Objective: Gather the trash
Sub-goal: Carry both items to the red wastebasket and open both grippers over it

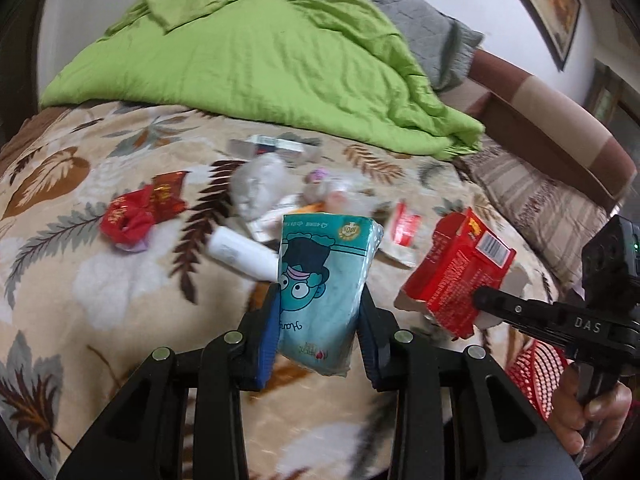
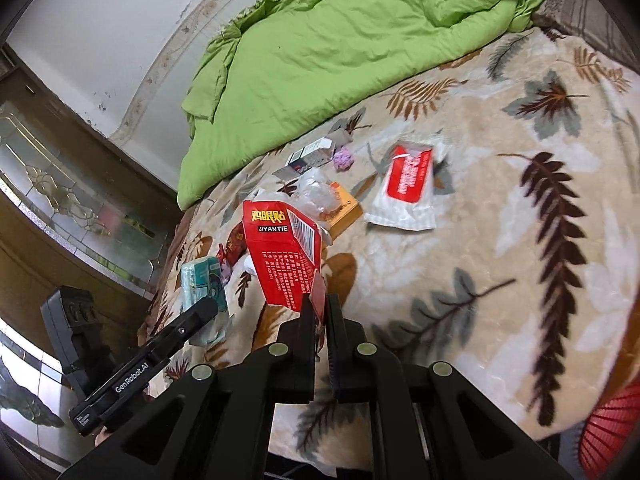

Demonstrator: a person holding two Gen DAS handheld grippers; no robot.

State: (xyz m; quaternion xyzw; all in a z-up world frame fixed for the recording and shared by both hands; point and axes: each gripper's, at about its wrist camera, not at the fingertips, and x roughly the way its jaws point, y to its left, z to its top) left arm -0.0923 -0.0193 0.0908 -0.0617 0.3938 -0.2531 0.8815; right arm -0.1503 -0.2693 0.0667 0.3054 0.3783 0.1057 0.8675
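left gripper (image 1: 318,320) clamped on a teal tissue pack (image 1: 324,280), blue pads on both its sides, pack lifted off the blanket (image 1: 100,280). right gripper (image 2: 319,312) pinched nearly closed on the torn bottom flap of a red box (image 2: 280,256), box also in the air, barcode end up. from the left cam the red box sits to the right of the tissue pack, close but apart, with a hand (image 1: 592,412) on the right grip handle. red basket (image 2: 612,436) at the lower right edge, beside the bed. still on the blanket past the held items: white tube (image 1: 240,254) just behind the tissue pack, crumpled red wrapper (image 1: 140,212) to its left, red-and-white pouch (image 2: 408,188), orange box (image 2: 344,208) under a clear plastic wad (image 2: 316,192), small purple wad (image 2: 343,159), flat grey-white carton (image 2: 312,156) farthest out. all loosely clustered mid-blanket, some touching, blur hides which. green quilt (image 1: 260,60) bunched at the far end, grey pillow (image 1: 432,28) behind it.
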